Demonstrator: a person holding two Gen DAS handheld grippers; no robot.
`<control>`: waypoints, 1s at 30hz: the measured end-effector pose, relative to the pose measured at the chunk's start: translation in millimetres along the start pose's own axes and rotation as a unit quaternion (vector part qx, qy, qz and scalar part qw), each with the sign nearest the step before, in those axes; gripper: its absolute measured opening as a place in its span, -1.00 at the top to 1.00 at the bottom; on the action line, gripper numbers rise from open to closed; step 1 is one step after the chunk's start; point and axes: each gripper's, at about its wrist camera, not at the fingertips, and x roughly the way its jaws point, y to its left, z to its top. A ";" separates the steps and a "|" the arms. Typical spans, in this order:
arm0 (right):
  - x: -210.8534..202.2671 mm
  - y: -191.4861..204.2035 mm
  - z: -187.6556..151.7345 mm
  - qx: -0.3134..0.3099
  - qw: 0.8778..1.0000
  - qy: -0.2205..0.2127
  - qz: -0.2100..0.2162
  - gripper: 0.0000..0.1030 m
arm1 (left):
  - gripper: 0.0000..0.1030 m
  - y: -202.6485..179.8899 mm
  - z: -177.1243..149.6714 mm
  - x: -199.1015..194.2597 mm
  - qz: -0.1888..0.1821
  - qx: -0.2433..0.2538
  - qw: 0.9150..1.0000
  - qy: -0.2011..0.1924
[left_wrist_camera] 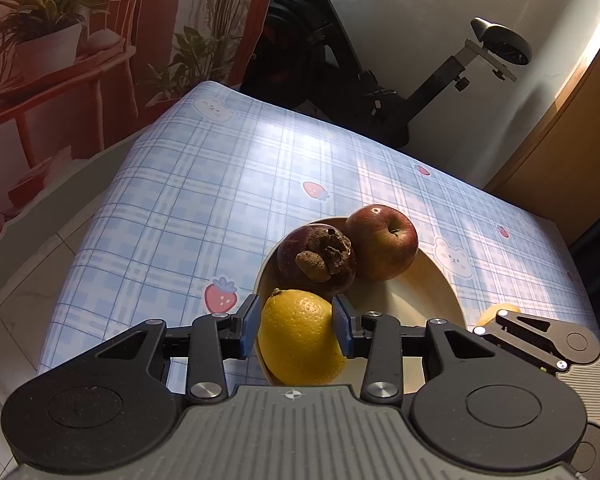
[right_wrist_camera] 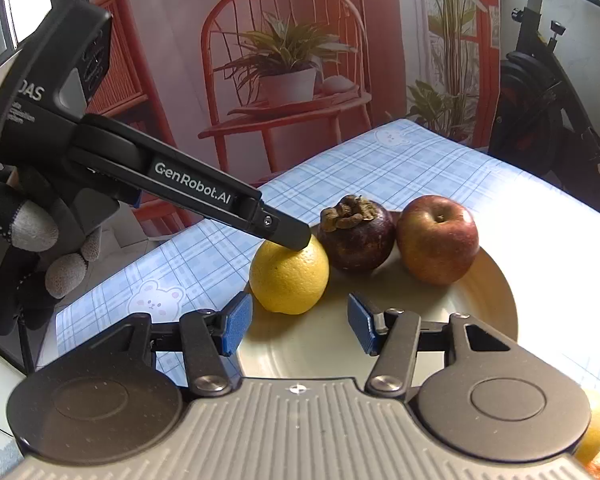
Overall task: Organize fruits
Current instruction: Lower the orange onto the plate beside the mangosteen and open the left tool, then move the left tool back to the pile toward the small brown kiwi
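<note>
1. Left gripper: pads pinch a lemon at the near edge of a cream plate.
2. Right gripper: jaws spread, nothing between them, hovering over the plate's bare part.
3. Mangosteen and apple: on the plate, touching, behind the lemon.
4. Right wrist view only: gloved hand holding the left gripper; second yellow fruit at the lower right, partly hidden by the gripper body.
5. Surroundings: checked tablecloth, exercise bike.
</note>
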 end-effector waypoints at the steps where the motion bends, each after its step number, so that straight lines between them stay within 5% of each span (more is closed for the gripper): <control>1: -8.6 -2.3 -1.8 0.001 1.000 -0.009 -0.007 -0.10 | 0.18 -1.5 -0.1 -0.5 0.004 0.003 1.000 -0.001; 15: -124.5 -88.5 -62.6 0.129 0.979 -0.089 -0.133 -0.11 | 0.18 -13.1 -6.2 -9.0 0.043 -0.020 0.999 -0.020; 22: -153.3 -102.8 -91.6 0.150 0.972 -0.101 -0.151 -0.11 | 0.19 -43.8 -13.4 -29.9 0.054 -0.007 0.997 -0.058; 30: -163.4 -100.4 -108.7 0.158 0.971 -0.103 -0.146 -0.11 | 0.19 -111.3 -34.4 -39.2 0.016 0.045 0.996 -0.081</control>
